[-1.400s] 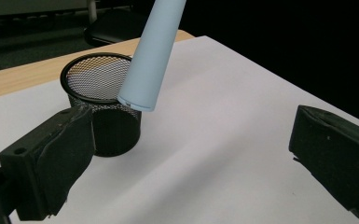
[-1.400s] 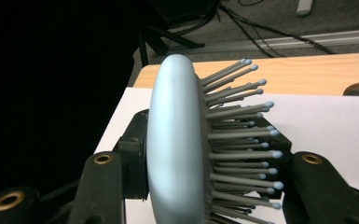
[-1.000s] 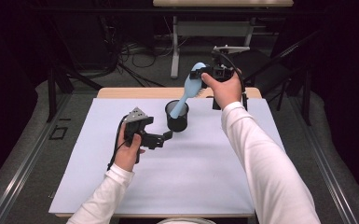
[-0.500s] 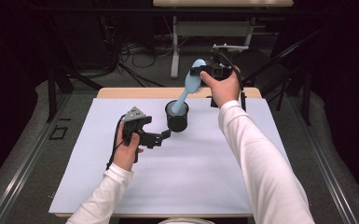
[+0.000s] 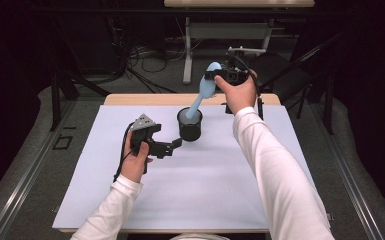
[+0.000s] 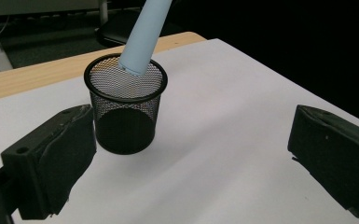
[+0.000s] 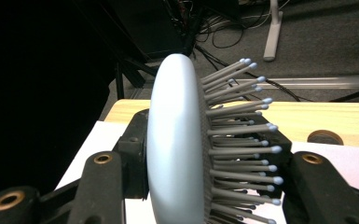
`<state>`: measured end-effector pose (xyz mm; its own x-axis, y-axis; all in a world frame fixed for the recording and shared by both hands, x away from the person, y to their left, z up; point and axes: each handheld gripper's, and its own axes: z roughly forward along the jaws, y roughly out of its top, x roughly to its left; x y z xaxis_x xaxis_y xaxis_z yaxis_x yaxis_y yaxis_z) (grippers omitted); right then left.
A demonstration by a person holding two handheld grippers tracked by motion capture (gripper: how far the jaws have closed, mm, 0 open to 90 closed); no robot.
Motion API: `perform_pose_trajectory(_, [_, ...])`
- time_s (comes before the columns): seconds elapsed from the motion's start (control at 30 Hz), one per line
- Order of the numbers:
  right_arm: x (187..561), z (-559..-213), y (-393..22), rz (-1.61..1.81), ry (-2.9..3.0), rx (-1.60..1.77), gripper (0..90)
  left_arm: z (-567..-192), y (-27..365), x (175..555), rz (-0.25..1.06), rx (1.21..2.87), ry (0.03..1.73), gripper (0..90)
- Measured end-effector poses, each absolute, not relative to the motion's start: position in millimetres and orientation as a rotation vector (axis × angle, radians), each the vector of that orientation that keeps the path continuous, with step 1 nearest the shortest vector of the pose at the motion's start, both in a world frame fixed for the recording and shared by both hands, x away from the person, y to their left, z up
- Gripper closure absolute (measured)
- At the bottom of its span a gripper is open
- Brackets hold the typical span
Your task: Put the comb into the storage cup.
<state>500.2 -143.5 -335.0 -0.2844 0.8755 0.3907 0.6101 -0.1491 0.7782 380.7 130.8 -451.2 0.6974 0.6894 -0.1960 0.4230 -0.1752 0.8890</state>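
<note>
My right gripper (image 5: 211, 76), upper centre, clamped the hairbrush (image 5: 207, 86) head, handle in the cup (image 5: 189, 126); my left gripper (image 5: 172, 146) stood wide open, empty.

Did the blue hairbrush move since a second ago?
Yes. The hairbrush has gone down: its handle tip was above the black mesh cup, and now it dips inside the rim, held by the right tool.

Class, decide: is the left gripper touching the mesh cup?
Apart. In the left gripper view, white table shows between the left gripper's open jaws and the mesh cup; the high view shows a gap too.
</note>
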Motion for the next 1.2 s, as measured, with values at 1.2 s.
perform_pose_trajectory(1.2, [505, -355, -117, 1.321, 1.877, 1.548, 48.9, -455, 136, 385, 0.312, 1.789, 0.923, 0.7])
